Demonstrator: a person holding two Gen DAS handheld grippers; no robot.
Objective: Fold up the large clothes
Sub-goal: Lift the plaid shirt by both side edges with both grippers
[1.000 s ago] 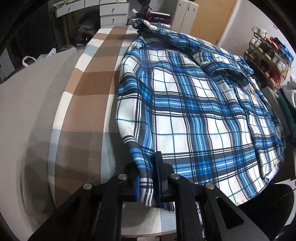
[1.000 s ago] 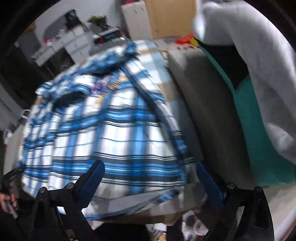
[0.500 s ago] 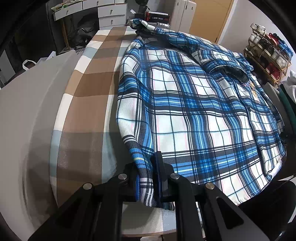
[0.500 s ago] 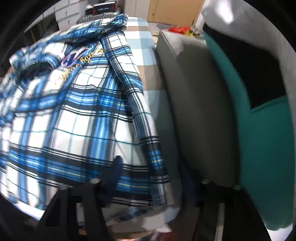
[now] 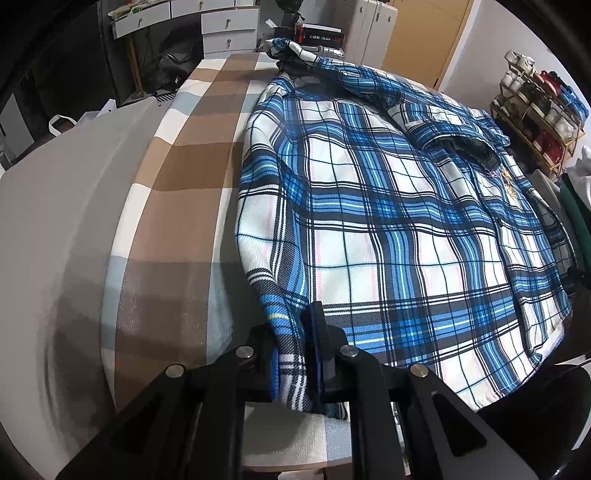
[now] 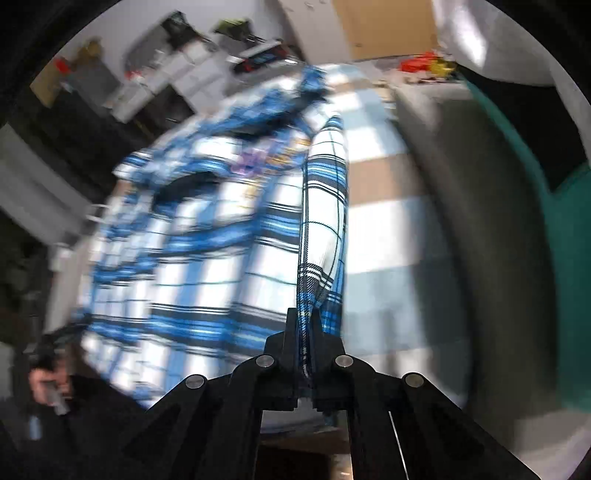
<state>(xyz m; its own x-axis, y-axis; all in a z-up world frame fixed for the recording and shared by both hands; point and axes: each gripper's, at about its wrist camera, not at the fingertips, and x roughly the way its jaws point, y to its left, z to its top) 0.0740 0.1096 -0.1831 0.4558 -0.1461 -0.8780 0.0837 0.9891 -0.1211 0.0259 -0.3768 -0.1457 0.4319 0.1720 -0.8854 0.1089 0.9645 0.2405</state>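
While the blue, white and black plaid flannel shirt (image 5: 388,206) lies spread flat over the worktop, a surface covered by a cloth of brown, white and pale blue checks (image 5: 192,166), both grippers clamp its near hem. The left gripper (image 5: 295,354) has its black fingers closed on the shirt's lower corner at the near edge of the worktop, a fold of plaid fabric bunched between the blue pads. The right gripper (image 6: 304,343), seen through a blurred view, has its jaws pressed together on the opposite hem corner, and a narrow strip of the shirt's side (image 6: 325,206) rises from the pinch towards the far edge. The collar (image 5: 458,136) and a sleeve (image 5: 295,48) lie towards the far edge of the worktop. White drawers (image 5: 218,26) stand beyond that far edge, and a wooden rack of shoes (image 5: 535,110) stands off its far right corner.
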